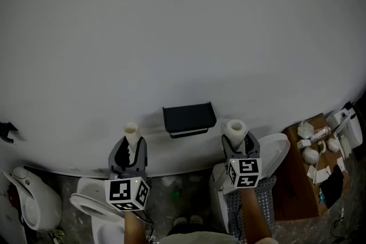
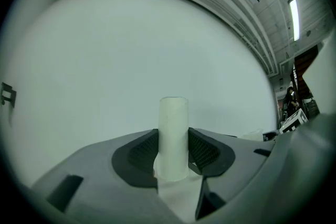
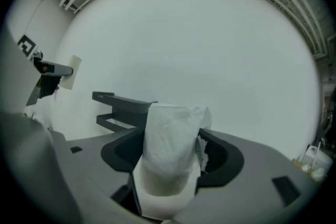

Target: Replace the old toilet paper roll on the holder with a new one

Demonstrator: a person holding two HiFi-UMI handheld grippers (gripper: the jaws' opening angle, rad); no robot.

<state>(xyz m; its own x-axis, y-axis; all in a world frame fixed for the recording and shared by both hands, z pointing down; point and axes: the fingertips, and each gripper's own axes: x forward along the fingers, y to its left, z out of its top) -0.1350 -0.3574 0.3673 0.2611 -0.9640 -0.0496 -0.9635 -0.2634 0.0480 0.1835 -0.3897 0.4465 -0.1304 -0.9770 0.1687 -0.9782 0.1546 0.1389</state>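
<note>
Holder [image 1: 189, 118] sits bare on the wall, between the grippers. Left gripper [image 1: 131, 146] clamps the old cardboard core [image 2: 173, 134]; right gripper [image 1: 241, 144] grasps the new roll [image 3: 170, 139] upright, just right of the holder. Risk: soft roll squashes, loose sheet snags the holder, roll slips.

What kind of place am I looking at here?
Probably a mock toilet area in a workshop: a black wall-mounted paper holder, a white toilet bowl on the floor, and a brown cardboard box of clutter.
</note>
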